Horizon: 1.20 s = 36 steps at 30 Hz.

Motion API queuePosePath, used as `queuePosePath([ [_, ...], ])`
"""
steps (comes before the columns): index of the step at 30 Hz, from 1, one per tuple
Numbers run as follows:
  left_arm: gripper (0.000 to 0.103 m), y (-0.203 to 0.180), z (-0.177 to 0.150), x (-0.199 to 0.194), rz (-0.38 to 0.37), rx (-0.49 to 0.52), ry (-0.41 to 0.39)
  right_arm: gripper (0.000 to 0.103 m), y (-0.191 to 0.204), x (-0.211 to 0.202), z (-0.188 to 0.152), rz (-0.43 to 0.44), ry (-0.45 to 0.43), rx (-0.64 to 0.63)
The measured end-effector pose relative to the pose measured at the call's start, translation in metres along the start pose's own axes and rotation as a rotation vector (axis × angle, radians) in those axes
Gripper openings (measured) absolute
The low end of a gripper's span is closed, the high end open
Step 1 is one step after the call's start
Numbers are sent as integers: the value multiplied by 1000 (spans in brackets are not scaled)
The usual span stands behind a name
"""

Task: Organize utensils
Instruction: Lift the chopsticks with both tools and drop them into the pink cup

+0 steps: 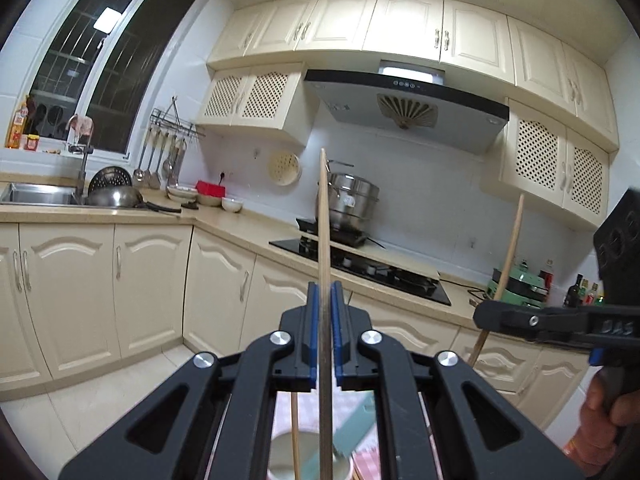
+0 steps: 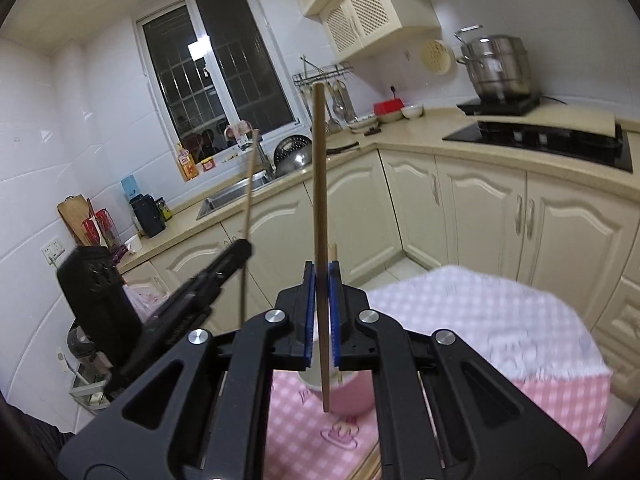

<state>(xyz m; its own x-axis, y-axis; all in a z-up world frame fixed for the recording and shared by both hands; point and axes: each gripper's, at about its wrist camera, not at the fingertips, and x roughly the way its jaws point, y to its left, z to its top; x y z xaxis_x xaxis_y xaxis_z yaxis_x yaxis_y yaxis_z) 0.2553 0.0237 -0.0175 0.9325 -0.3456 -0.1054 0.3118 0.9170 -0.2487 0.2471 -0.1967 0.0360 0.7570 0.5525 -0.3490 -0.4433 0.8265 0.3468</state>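
Note:
Each gripper holds one wooden chopstick upright, high above the table. My left gripper [image 1: 326, 288] is shut on a chopstick [image 1: 323, 216] that rises between its blue pads. In the right wrist view it shows at the left [image 2: 240, 250] with that thin stick [image 2: 250, 184]. My right gripper [image 2: 322, 267] is shut on a thicker chopstick [image 2: 319, 176]. From the left wrist view it reaches in at the right [image 1: 486, 314], its stick [image 1: 511, 244] tilted. Below stands a pink cup [image 2: 356, 398], white inside [image 1: 280, 452], with another chopstick [image 1: 295, 428] in it.
The cup stands on a pink checked cloth [image 2: 460, 320]. Cream cabinets and a beige counter [image 1: 240, 222] run round the kitchen, with a sink [image 1: 36, 194], a black hob [image 1: 384, 272] and a steel pot [image 1: 352, 200]. A hand [image 1: 600, 412] holds the right gripper.

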Motion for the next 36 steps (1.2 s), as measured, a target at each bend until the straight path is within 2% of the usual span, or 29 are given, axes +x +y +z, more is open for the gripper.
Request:
queuePosePath([
  [8,5,2,-10,53,31,20,18,7,5,24,13,1,-1,-29],
  [17,6,8,-41,71,68,49,69,7,-1,49,6,-10,63,-34],
  [21,6,13,-54,70,76,46,113,8,-4,63,0,-3,125,-16],
  [22,7,15,-55,69,79,44,119,10,-5,65,-2,-4,137,-7],
  [23,8,16,-56,68,79,43,126,24,-7,66,-2,-10,140,3],
  [24,16,17,-57,66,80,41,132,40,-9,65,-3,-17,133,13],
  [25,25,18,-57,61,89,37,136,80,-11,60,-3,-28,107,28],
  [26,47,19,-56,57,102,35,135,86,-12,55,-2,-35,84,35],
  [27,63,20,-55,50,117,34,131,86,-13,51,-2,-40,71,40],
  [28,69,20,-53,46,122,35,128,86,-15,49,-1,-40,66,48],
  [30,87,18,-51,37,136,42,132,89,-22,42,-2,-47,46,82],
  [31,91,16,-49,31,148,54,133,95,-24,38,-2,-53,39,92],
  [32,95,14,-47,25,162,68,133,96,-26,35,-2,-59,33,97],
  [36,98,7,-40,9,184,92,171,97,-37,23,-8,-80,21,135],
])
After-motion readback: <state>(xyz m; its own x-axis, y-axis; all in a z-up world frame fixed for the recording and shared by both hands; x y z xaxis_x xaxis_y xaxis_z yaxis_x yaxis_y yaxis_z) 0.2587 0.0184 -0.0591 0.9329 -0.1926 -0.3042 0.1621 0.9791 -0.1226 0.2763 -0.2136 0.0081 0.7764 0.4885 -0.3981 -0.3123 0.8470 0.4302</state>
